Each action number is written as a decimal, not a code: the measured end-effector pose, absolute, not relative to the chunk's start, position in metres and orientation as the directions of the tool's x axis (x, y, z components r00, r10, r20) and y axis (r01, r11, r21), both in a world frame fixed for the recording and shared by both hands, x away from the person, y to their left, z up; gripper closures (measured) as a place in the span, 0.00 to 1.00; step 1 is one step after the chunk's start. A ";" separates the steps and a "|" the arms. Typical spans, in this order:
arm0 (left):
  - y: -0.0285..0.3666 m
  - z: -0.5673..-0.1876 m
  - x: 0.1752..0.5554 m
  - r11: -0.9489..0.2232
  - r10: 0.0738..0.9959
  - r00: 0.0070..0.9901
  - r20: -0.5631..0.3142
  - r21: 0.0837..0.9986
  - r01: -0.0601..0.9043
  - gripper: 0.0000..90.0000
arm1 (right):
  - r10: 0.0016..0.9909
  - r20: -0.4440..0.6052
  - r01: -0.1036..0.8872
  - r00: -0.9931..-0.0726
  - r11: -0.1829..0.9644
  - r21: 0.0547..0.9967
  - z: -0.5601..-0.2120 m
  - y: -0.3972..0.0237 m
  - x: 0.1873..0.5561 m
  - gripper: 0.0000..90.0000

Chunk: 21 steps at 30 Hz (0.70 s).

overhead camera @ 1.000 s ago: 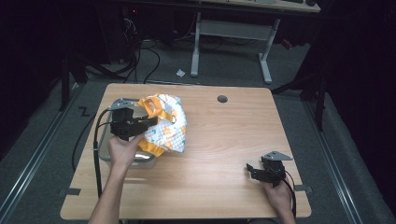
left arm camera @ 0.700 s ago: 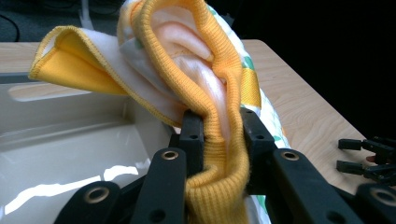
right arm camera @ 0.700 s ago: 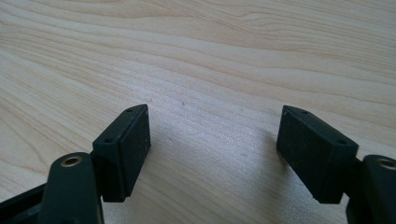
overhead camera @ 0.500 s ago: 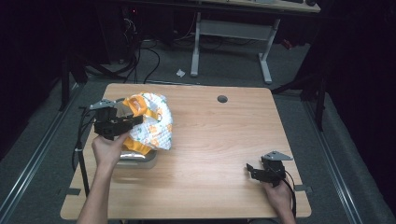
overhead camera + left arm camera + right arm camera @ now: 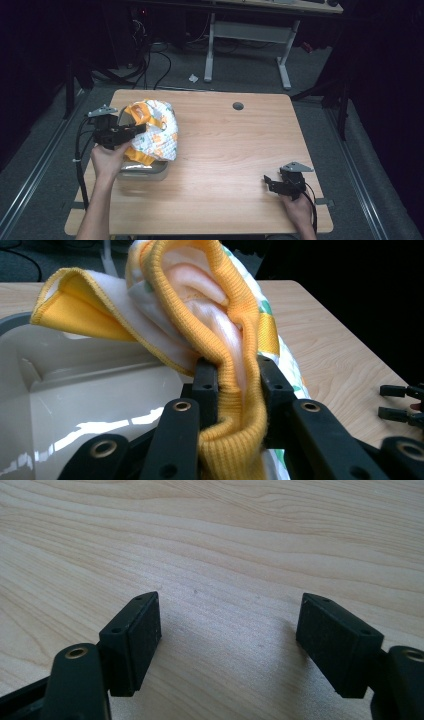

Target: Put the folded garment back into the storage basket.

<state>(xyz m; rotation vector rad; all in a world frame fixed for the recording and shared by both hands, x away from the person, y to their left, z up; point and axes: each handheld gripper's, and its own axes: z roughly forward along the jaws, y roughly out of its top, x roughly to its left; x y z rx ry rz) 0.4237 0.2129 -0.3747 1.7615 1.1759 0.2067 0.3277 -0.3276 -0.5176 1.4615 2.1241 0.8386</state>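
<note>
Yellow ribbed knit, the trim of a small printed garment (image 5: 235,405), is pinched between the two black jaws of the left gripper (image 5: 234,385), which are clamped on it with the fabric bulging above and below the pads. In the left gripper view the garment rises from the grip in folds: a yellow band loops up and over, pale lining shows inside it, and a flap with a stitched yellow edge spreads out to the left. In the high view the garment (image 5: 157,132) is white with an orange and green print and yellow edging; it sits at the left part of the wooden table (image 5: 240,150), bunched up and draped over the right side of a white bin (image 5: 142,171), part of it hanging down over the bin's rim. The bin's glossy pale interior (image 5: 75,395) lies just below and to the left of the gripped cloth. The left gripper (image 5: 134,131) comes at the garment from the left, held in the person's left hand (image 5: 107,160). Well apart from all this, near the table's front right corner, the right gripper (image 5: 270,181) is held low in the right hand (image 5: 297,207); its jaws stand wide apart over bare wood with nothing between them (image 5: 227,630)
</note>
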 end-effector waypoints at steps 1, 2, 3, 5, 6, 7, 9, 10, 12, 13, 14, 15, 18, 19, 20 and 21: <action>0.214 -0.376 0.424 -0.062 0.781 0.518 -0.348 0.783 0.619 0.83 | 0.935 -0.008 0.677 -0.354 0.262 0.687 -0.518 -0.328 0.328 0.29; 0.215 -0.376 0.424 -0.060 0.783 0.515 -0.350 0.780 0.622 0.83 | 0.935 -0.008 0.677 -0.354 0.262 0.687 -0.518 -0.328 0.328 0.29; 0.217 -0.377 0.424 -0.060 0.784 0.512 -0.350 0.779 0.624 0.83 | 0.935 -0.008 0.677 -0.354 0.262 0.687 -0.518 -0.328 0.328 0.29; 0.220 -0.379 0.425 -0.060 0.786 0.510 -0.350 0.777 0.627 0.83 | 0.935 -0.007 0.678 -0.354 0.262 0.687 -0.518 -0.328 0.328 0.29; 0.221 -0.380 0.425 -0.059 0.786 0.509 -0.351 0.776 0.628 0.83 | 0.935 -0.008 0.678 -0.354 0.262 0.687 -0.518 -0.328 0.328 0.29; 0.223 -0.381 0.425 -0.058 0.787 0.507 -0.352 0.776 0.629 0.83 | 0.935 -0.007 0.678 -0.354 0.262 0.687 -0.518 -0.328 0.328 0.29; 0.225 -0.384 0.426 -0.053 0.787 0.504 -0.357 0.774 0.631 0.83 | 0.935 -0.007 0.678 -0.354 0.262 0.687 -0.518 -0.328 0.328 0.29; 0.227 -0.385 0.427 -0.052 0.787 0.502 -0.359 0.773 0.633 0.83 | 0.935 -0.007 0.678 -0.354 0.262 0.687 -0.518 -0.328 0.328 0.29; 0.229 -0.389 0.428 -0.054 0.787 0.501 -0.361 0.768 0.638 0.83 | 0.935 -0.008 0.677 -0.354 0.262 0.687 -0.518 -0.328 0.328 0.29; 0.230 -0.390 0.429 -0.052 0.786 0.499 -0.364 0.766 0.641 0.83 | 0.935 -0.007 0.678 -0.354 0.262 0.687 -0.518 -0.328 0.328 0.29; 0.231 -0.391 0.429 -0.052 0.786 0.498 -0.366 0.764 0.643 0.83 | 0.935 -0.007 0.678 -0.354 0.262 0.687 -0.518 -0.328 0.328 0.29; 0.232 -0.393 0.430 -0.055 0.788 0.497 -0.363 0.763 0.644 0.83 | 0.935 -0.007 0.678 -0.354 0.262 0.687 -0.518 -0.328 0.328 0.29; 0.235 -0.397 0.432 -0.057 0.791 0.492 -0.363 0.757 0.651 0.83 | 0.936 -0.008 0.678 -0.353 0.262 0.687 -0.518 -0.328 0.328 0.29; 0.235 -0.397 0.432 -0.057 0.791 0.492 -0.363 0.757 0.651 0.83 | 0.936 -0.008 0.678 -0.353 0.262 0.687 -0.518 -0.328 0.328 0.29; 0.235 -0.399 0.433 -0.056 0.790 0.491 -0.367 0.755 0.653 0.83 | 0.936 -0.009 0.677 -0.352 0.261 0.688 -0.518 -0.328 0.328 0.29; 0.236 -0.400 0.434 -0.057 0.789 0.492 -0.368 0.753 0.655 0.83 | 0.936 -0.008 0.677 -0.352 0.261 0.688 -0.518 -0.328 0.328 0.29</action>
